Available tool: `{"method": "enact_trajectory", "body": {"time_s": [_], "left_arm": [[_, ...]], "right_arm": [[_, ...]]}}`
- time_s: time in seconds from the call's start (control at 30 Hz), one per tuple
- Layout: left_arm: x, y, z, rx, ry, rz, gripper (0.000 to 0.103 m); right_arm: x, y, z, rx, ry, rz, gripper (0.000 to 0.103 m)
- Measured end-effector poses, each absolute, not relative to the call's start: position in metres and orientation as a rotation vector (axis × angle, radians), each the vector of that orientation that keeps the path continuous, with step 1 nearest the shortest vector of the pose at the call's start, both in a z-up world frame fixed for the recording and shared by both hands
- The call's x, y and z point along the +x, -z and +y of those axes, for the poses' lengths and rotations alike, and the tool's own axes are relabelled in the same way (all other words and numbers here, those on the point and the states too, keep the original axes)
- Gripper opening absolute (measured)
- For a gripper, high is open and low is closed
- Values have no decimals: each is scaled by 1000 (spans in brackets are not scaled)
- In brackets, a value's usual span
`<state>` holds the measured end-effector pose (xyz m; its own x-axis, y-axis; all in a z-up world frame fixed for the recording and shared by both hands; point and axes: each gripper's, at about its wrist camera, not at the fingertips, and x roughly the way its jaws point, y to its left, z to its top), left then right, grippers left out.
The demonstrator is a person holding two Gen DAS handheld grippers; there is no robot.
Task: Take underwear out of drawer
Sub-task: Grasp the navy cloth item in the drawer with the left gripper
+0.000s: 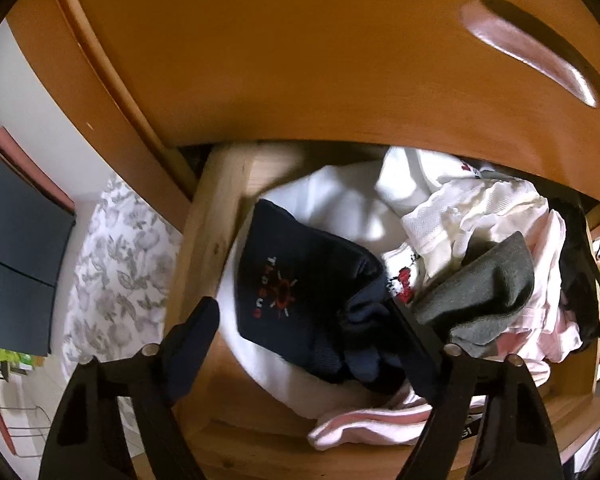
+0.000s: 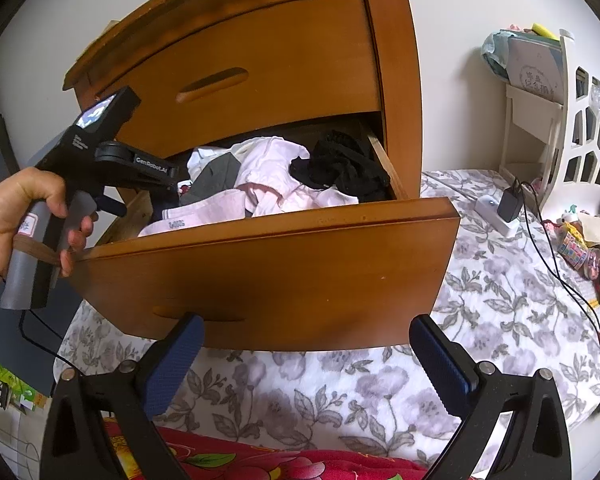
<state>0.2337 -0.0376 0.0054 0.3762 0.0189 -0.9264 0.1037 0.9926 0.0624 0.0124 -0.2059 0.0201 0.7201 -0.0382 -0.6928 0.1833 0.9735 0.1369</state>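
The open wooden drawer (image 1: 208, 240) is full of loose clothes. A navy garment (image 1: 296, 280) with a red sun emblem lies at its left side on white cloth (image 1: 340, 204). My left gripper (image 1: 302, 306) is open and straddles the navy garment. Its left finger (image 1: 196, 328) is over the drawer's side wall, and its right finger (image 1: 412, 340) presses against navy and grey cloth (image 1: 488, 284). My right gripper (image 2: 308, 360) is open and empty, low in front of the drawer front (image 2: 260, 280). There a hand (image 2: 16, 216) holds the left gripper, which reaches into the drawer.
Pink striped cloth (image 2: 220, 208) and a black lacy piece (image 2: 340, 168) fill the drawer's right half. The shut upper drawer (image 2: 252, 68) overhangs the back. A floral bedspread (image 2: 480, 300) with a charger and cable (image 2: 508, 200) lies below and to the right. A white shelf (image 2: 572, 120) stands beyond.
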Motion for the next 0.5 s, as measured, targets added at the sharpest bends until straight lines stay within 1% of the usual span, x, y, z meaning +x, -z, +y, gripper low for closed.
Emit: {"method": "enact_trajectory", "body": {"time_s": [0.03, 0.1, 0.13, 0.23, 0.3, 0.37, 0.5], "left_arm": [[233, -5, -39, 113, 59, 1187, 77], [233, -3, -41, 100, 82, 1193, 66], [233, -2, -41, 95, 95, 1198, 64], [230, -4, -46, 76, 116, 1194, 52], [228, -5, -47, 49, 130, 1189, 39], [223, -9, -51, 33, 138, 1186, 32], [220, -10, -48, 7, 141, 1170, 24]], "right_arm": [[13, -20, -206, 203, 123, 760, 103], [13, -19, -207, 206, 122, 763, 103], [13, -19, -207, 207, 122, 764, 103], [13, -19, -207, 208, 122, 765, 103], [13, -19, -207, 208, 122, 763, 103], [13, -19, -207, 208, 123, 763, 103], [13, -19, -207, 208, 125, 763, 103]]}}
